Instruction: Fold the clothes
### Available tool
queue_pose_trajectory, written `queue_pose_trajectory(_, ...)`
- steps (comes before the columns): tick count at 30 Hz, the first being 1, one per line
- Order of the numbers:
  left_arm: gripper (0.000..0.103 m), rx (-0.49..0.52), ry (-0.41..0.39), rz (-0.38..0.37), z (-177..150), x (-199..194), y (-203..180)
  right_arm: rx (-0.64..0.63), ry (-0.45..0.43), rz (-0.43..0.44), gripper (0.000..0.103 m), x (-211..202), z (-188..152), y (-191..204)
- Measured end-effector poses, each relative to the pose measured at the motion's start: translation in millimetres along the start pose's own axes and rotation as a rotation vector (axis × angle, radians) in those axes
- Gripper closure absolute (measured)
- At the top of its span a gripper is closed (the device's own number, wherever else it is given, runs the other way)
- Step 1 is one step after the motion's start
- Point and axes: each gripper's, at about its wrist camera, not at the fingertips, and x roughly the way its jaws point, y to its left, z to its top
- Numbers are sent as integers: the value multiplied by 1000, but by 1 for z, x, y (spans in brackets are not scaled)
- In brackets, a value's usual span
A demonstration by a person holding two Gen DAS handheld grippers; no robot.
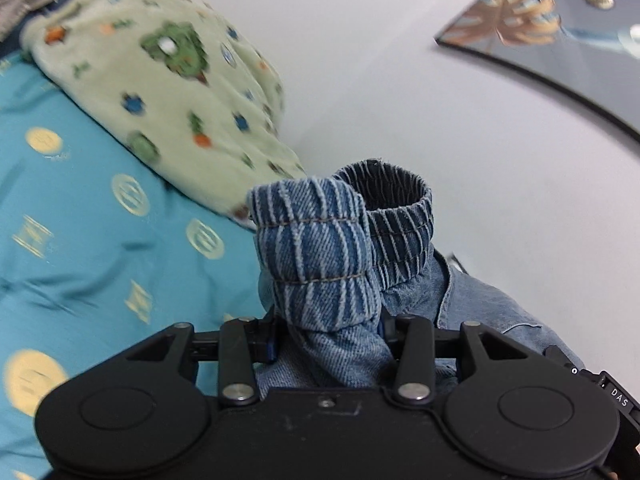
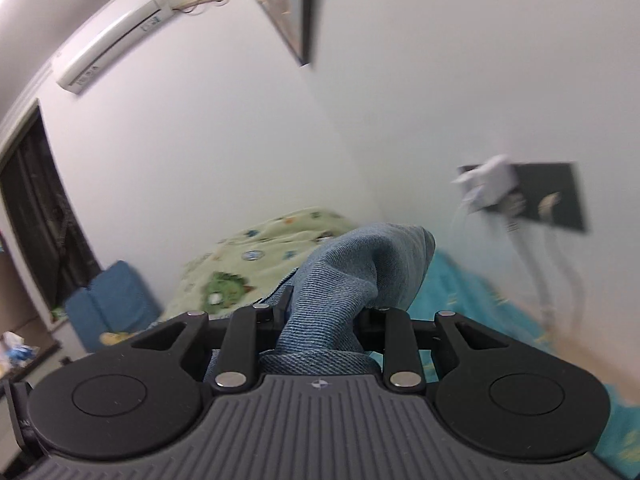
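Observation:
A blue denim garment with elastic ribbed cuffs (image 1: 316,240) is bunched in my left gripper (image 1: 332,340), which is shut on it; a second cuff (image 1: 400,216) stands beside it. The fingertips are hidden by cloth. In the right wrist view my right gripper (image 2: 320,332) is shut on a fold of the same denim garment (image 2: 360,272), lifted above the bed. The fingertips are hidden by cloth.
A teal bedspread with gold motifs (image 1: 80,220) covers the bed. A green patterned fleece blanket (image 1: 160,92) lies against the white wall (image 1: 400,80). A framed picture (image 1: 560,28) hangs above. A wall socket with a white plug (image 2: 520,196) and an air conditioner (image 2: 120,36) are in view.

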Motion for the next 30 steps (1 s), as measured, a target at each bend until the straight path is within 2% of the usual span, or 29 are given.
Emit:
queue_pose_trajectory(5,64,21,50,-40,-31,51,-7,-1,-13,-69,76,-3,-11,-53)
queue_pose_trajectory(9,64,65,70,-62,-55,82,2,1,3,-117,76,2,-33,-91)
queue_pose_trajectory(11,64,85,98,-48,-66,97,11,4,34,-139,76,7,-48,-110)
queue_pose_trajectory(17,63,115,159,-13,-98,122,47,8,202,-239,76,19,-107,-143)
queue_pose_trajectory(19,62,174,160,-28,-101,121,46,8,260,-273,75,20,-125,-151)
queue_pose_trajectory(22,59,229,174,-35,-102,117,42,71,294,-292,74,21,-133,-161)
queue_pose_trajectory(25,51,257,222,-15,-103,116,38,88,280,-328,70,16,-126,-157)
queue_pose_trajectory(27,43,296,224,1,-102,111,36,98,270,-353,58,12,-121,-154)
queue_pose_trajectory(28,31,325,208,12,-101,105,34,104,265,-365,47,11,-119,-153)
queue_pose_trajectory(29,20,353,193,22,-99,98,32,109,260,-377,43,9,-116,-151)
queue_pose_trajectory(30,16,376,182,29,-97,91,30,115,254,-388,37,6,-113,-150)
